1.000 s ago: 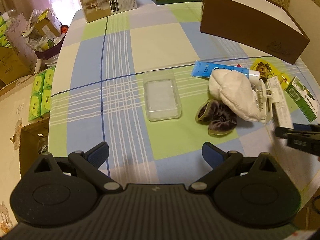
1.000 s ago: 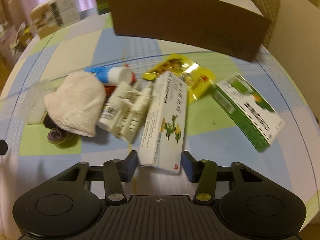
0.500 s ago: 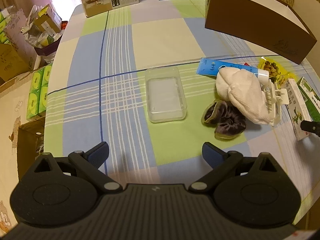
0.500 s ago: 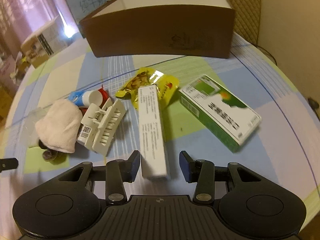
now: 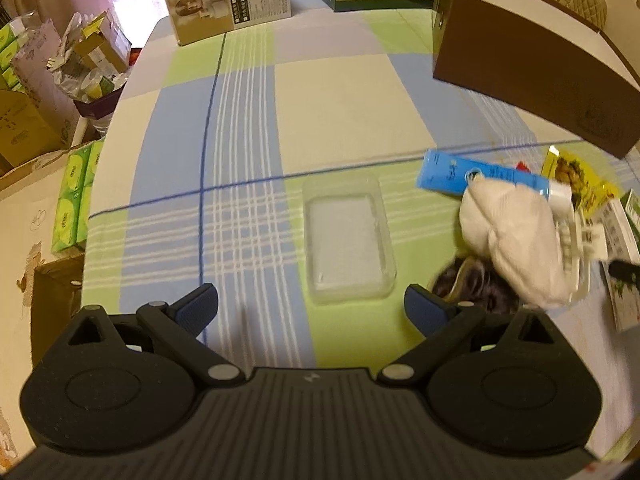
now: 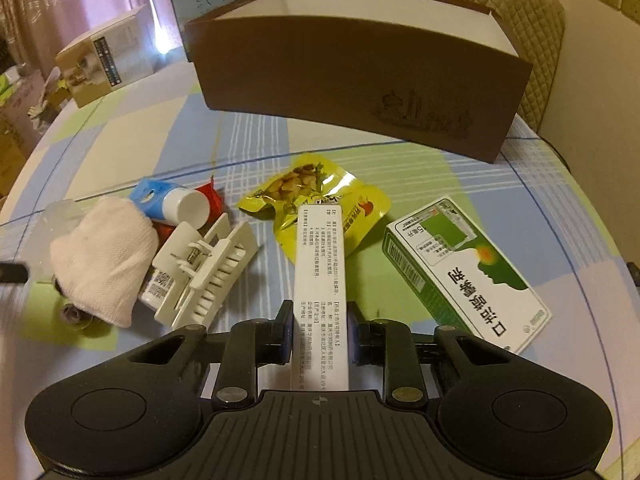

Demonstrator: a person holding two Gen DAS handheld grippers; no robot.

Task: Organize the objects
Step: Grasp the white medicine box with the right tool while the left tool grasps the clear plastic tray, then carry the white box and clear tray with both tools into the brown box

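I am reading the near end of the long white carton point(image 6: 320, 288) as cut off, since it is running under the body of the right tongs point(image 6: 319, 330) and I cannot see where it ends. The right tongs have just been closing and are now pinching that carton by its long sides. Its long axis is pointing straight away from me, and its far end is lying over the yellow snack pouch point(image 6: 320, 196). On the left wrist view that carton is only showing as a sliver at the right edge, and motion blur is smearing that whole side.

The left tongs point(image 5: 312, 306) are standing spread wide with nothing between them, hanging above the checked cloth of the surface point(image 5: 248, 128). Just beyond them the clear plastic tray point(image 5: 346, 240) is lying flat, hard to pick out against the cloth.

Left of the held carton the white comb-like clip point(image 6: 206, 270) is leaning on a small labelled item I cannot identify. Beside it the white cloth bundle point(image 6: 102, 254) is covering most of a dark purple item point(image 5: 476, 290), so I am only seeing its edge. Behind the bundle the blue tube point(image 6: 168, 202) is pointing its white cap towards me, with something red tucked at its side. To the right the green and white box point(image 6: 464, 268) is lying flat, apart from the carton.

Farther back the brown cardboard box point(image 6: 360, 80) is standing across the surface, open at the top, and its insides are hidden from me
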